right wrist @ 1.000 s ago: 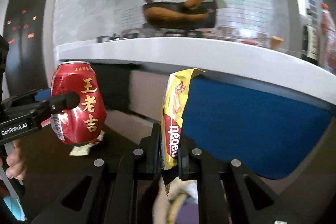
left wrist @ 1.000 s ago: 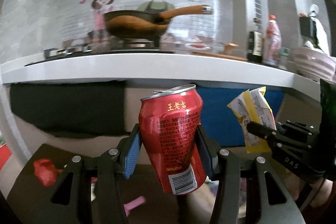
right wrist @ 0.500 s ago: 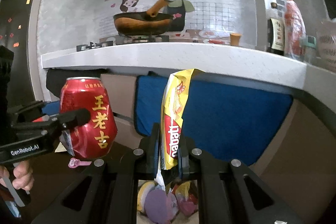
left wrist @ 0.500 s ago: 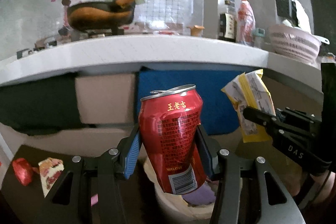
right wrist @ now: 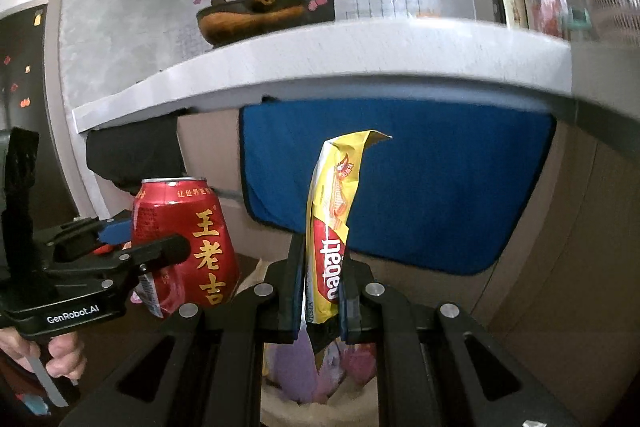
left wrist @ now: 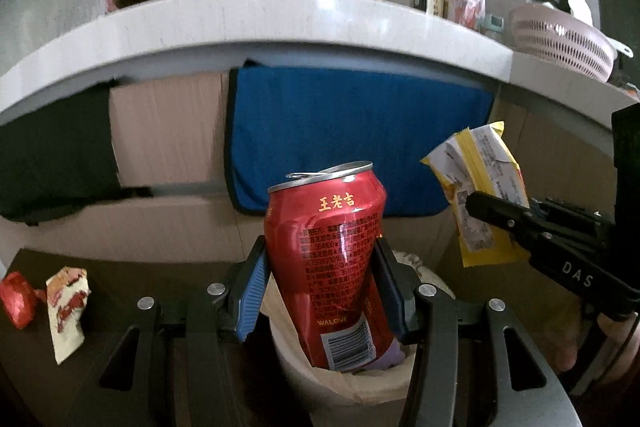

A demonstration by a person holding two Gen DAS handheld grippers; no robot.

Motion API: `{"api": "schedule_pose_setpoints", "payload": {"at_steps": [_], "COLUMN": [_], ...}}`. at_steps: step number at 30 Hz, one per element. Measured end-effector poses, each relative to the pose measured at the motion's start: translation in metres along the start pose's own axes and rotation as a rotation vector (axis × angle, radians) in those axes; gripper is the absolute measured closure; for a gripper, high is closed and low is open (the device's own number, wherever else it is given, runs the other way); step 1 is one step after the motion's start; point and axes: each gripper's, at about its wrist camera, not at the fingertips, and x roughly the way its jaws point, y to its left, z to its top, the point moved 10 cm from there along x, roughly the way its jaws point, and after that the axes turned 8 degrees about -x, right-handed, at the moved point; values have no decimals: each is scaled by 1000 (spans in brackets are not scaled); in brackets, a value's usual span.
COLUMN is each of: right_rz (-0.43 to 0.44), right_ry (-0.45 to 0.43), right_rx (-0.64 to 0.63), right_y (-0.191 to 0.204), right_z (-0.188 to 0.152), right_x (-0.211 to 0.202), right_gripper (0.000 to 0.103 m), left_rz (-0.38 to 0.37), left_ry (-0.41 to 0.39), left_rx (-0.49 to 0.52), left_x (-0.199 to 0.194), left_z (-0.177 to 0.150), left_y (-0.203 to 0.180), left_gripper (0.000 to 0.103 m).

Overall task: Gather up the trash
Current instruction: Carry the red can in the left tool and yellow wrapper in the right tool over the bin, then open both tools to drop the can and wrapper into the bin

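Note:
My left gripper is shut on a red drink can, held upright over a pale waste bin lined with a bag. The can also shows in the right wrist view. My right gripper is shut on a yellow snack wrapper, held upright above the same bin, which holds purple and pink trash. The wrapper shows in the left wrist view, to the right of the can.
A crumpled white-and-red wrapper and a red wrapper lie on the dark floor at left. A white counter edge overhangs ahead, with a blue cloth and cardboard panels below. A pink colander sits on the counter.
Both grippers have moved right and forward with their loads. The bin now sits right below the can and the wrapper. The floor wrappers have slid to the left.

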Motion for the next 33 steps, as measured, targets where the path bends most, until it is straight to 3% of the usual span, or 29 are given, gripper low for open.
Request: {"api": "schedule_pose_setpoints", "payload": {"at_steps": [16, 20, 22, 25, 26, 27, 28, 33], "right_rz": [48, 53, 56, 76, 85, 81, 69, 45], "right_ry": [83, 104, 112, 118, 130, 141, 151, 191], "right_rx": [56, 62, 68, 90, 98, 106, 118, 139], "right_y": [-7, -10, -11, -13, -14, -15, -18, -23], "right_z": [-35, -41, -42, -46, -50, -52, -58, -74], "right_x": [34, 43, 49, 56, 61, 65, 69, 81], "right_gripper": [91, 91, 91, 87, 80, 65, 61, 60], "left_rz": [-16, -44, -97, -237, -254, -247, -230, -213], "left_ry": [120, 143, 158, 248, 272, 268, 257, 247], "left_rx": [-74, -98, -111, -160, -190, -210, -223, -260], "left_x": [49, 58, 66, 83, 89, 93, 95, 90], "left_z": [-25, -28, -30, -37, -38, -37, -35, -29], "left_y": [15, 15, 12, 9, 13, 19, 26, 48], "left_gripper": [52, 52, 52, 49, 46, 44, 43, 43]}}
